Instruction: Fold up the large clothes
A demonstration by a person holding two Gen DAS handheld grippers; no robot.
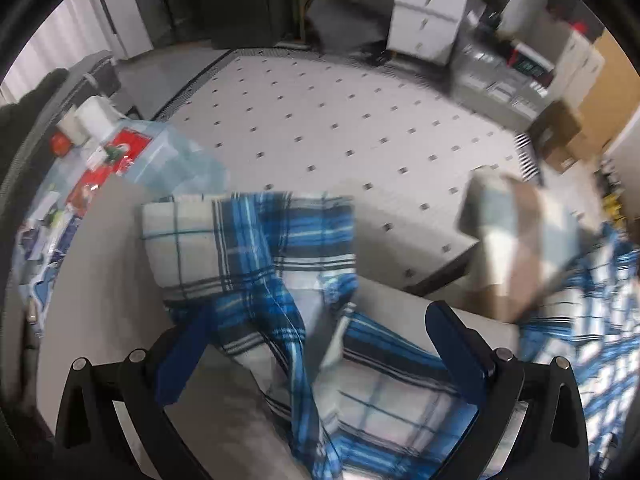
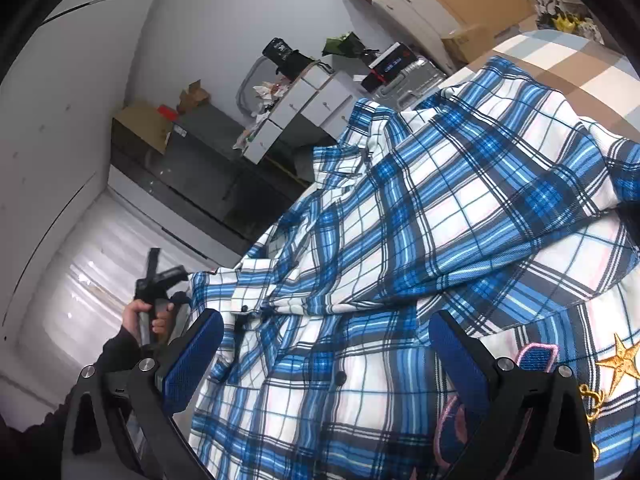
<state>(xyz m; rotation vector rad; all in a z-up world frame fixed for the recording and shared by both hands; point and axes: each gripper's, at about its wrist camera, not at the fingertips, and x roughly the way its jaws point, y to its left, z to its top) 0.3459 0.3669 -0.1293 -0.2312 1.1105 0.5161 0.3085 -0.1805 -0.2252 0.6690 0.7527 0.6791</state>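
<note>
A blue, white and navy plaid shirt (image 2: 460, 208) lies rumpled over a soft surface, with gold star embroidery (image 2: 620, 360) at its lower right. My right gripper (image 2: 328, 354) hovers open just above its button front, blue pads (image 2: 196, 356) spread wide. In the left wrist view a sleeve of the plaid shirt (image 1: 280, 264) trails over a grey cushion (image 1: 104, 280). The left gripper (image 1: 320, 346) is open with that cloth lying between its fingers. A hand (image 2: 138, 316) holds the left gripper's handle (image 2: 154, 280) at the shirt's left edge.
White tiled floor (image 1: 340, 120) with dark diamonds lies beyond the cushion. A plastic bag of red and white items (image 1: 104, 152) sits at the left. White drawers (image 1: 424, 20), cardboard boxes (image 1: 560, 132) and a dark cabinet (image 2: 192, 168) line the walls. Checked bedding (image 2: 560, 60) lies under the shirt.
</note>
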